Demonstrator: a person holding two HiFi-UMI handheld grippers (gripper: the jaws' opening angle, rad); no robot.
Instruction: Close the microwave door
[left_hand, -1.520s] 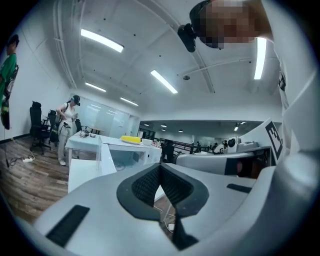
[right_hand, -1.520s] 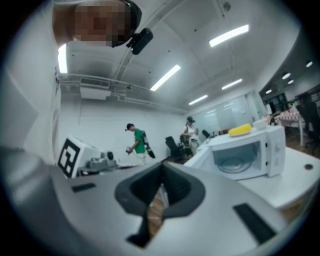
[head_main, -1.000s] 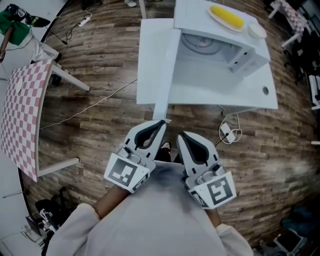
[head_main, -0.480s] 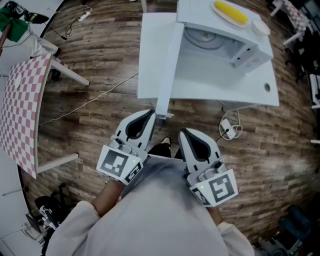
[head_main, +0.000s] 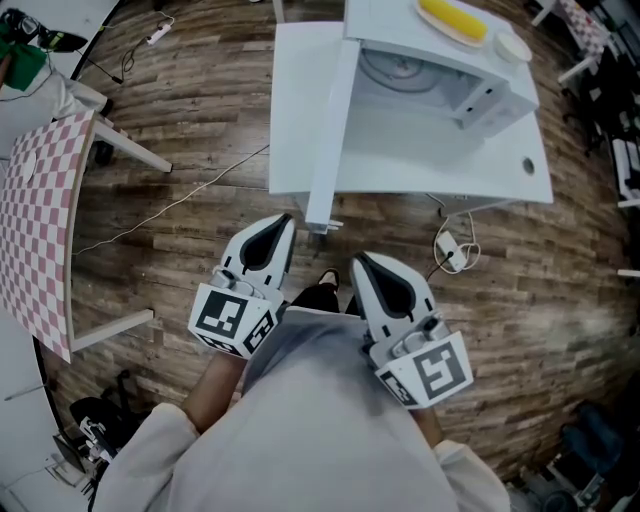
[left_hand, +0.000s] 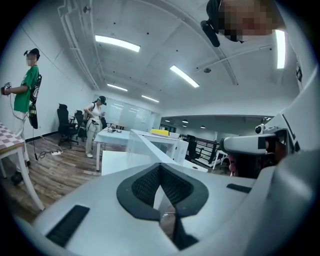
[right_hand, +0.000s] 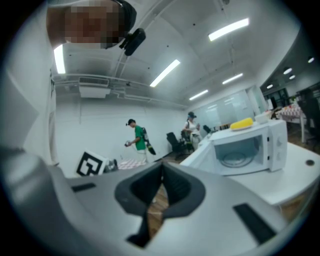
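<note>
The microwave (head_main: 440, 85) sits on a white table (head_main: 295, 110) near the top middle of the head view. Its door (head_main: 332, 135) is wide open. The door sticks out from the left side of the microwave and points down the frame, toward the person. Inside the microwave you can see the round glass plate (head_main: 400, 72). On top of it lies a yellow thing on a dish (head_main: 455, 20), with a small white bowl (head_main: 513, 47) next to it.

The person holds two grippers low in the middle of the frame, close to the body. The left gripper (head_main: 272, 232) has its tip just beside the bottom end of the open door. I cannot tell if it touches. Its two jaws are pressed together with nothing between them. The right gripper (head_main: 368, 270) is a bit lower and to the right, apart from the door and the table. Its jaws are pressed together too and hold nothing.

A table with a pink and white check cloth (head_main: 35, 230) stands at the left edge. A thin cable (head_main: 170, 210) runs across the wood floor (head_main: 200, 120) toward the white table. A white plug (head_main: 450, 255) with a looped cord lies on the floor just below the table, right of the middle.

In the left gripper view, a person in a green shirt (left_hand: 22, 85) stands at the far left.
</note>
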